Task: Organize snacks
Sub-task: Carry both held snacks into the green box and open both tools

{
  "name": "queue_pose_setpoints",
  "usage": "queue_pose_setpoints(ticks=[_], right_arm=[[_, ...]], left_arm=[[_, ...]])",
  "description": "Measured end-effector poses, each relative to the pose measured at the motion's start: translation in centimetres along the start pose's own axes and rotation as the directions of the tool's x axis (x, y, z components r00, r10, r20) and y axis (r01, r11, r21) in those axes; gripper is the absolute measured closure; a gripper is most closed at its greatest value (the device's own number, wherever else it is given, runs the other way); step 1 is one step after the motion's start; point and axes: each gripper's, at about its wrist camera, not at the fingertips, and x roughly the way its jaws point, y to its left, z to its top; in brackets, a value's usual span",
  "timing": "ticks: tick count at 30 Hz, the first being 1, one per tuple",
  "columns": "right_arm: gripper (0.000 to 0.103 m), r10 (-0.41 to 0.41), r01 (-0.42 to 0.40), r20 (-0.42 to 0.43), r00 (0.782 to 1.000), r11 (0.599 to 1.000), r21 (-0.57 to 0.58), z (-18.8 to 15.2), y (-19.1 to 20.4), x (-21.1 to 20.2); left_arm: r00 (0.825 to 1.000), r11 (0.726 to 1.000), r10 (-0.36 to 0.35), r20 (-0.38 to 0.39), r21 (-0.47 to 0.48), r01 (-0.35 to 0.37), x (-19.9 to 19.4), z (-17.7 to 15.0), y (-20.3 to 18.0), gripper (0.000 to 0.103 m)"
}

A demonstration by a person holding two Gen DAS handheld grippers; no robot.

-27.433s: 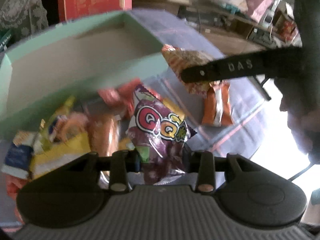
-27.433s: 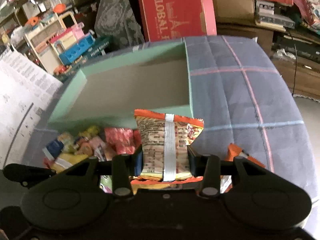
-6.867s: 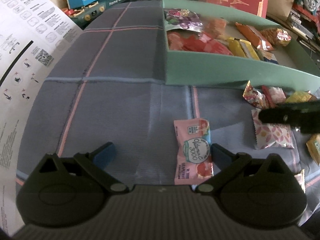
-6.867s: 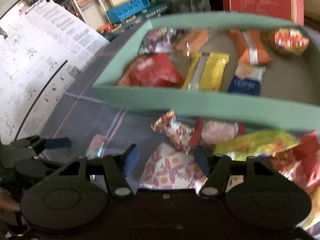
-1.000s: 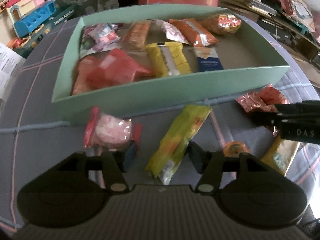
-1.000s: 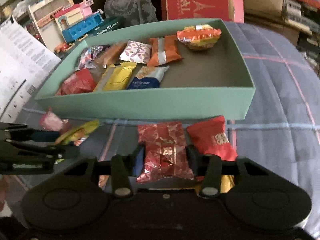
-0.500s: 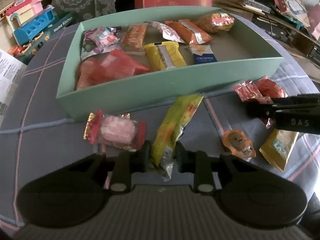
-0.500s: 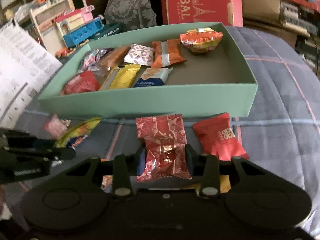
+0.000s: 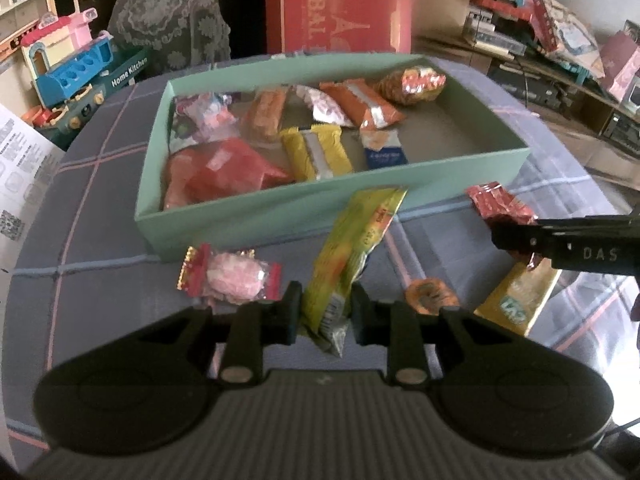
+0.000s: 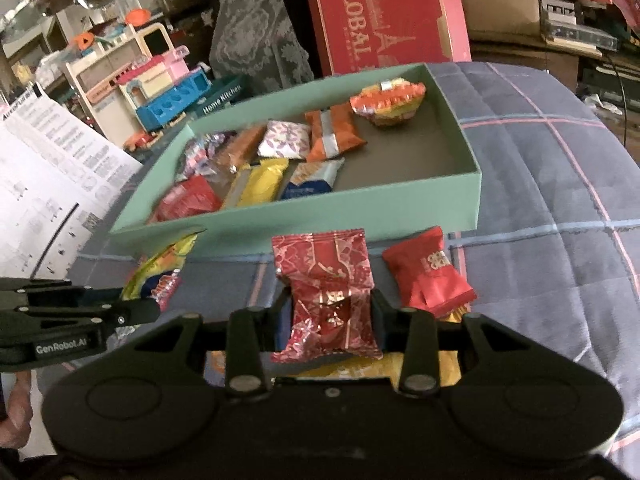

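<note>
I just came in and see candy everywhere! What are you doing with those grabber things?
Snacks are being sorted into the green box. The left gripper is shut on a long yellow-green packet, and the right gripper is shut on a shiny red packet. Many snacks lie in the box already; a pink candy and a red pouch wait outside.

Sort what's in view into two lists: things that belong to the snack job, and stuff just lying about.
Job:
left gripper, shut on the yellow-green packet
right gripper, shut on the red foil packet
green box
pink candy
red pouch

Lying about:
red carton
toy kitchen
instruction sheet
</note>
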Motion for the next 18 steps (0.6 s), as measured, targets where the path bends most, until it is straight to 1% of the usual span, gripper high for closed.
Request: queue_pose_setpoints(ticks=[5,9,13,18], right_arm=[[0.065,0.023,-0.024,0.042,0.999,1.000,0.018,1.1,-0.1,-1.3],[0.065,0.019,-0.023,0.086,0.996,0.999,0.048,3.1,-1.0,-2.0],[0.065,-0.004,-0.006,0.121,0.993,0.996,0.084,5.8,-2.4,-1.8],[0.065,-0.034,0.018,0.128,0.991,0.992,0.126,9.0,-4.4,-0.2]], left_arm=[[0.999,0.999,-0.028,0.041,-0.033,0.029,-1.8,1.7,0.2,0.079],[0.996,0.998,-0.035,0.080,-0.040,0.039,-2.0,4.8,-0.1,0.079],[0.994,0.998,-0.045,0.104,-0.038,0.049,-0.5,8.7,-1.4,0.079],[0.992,0.993,-0.090,0.086,-0.069,0.096,3.2,13.0,-4.0,0.079]])
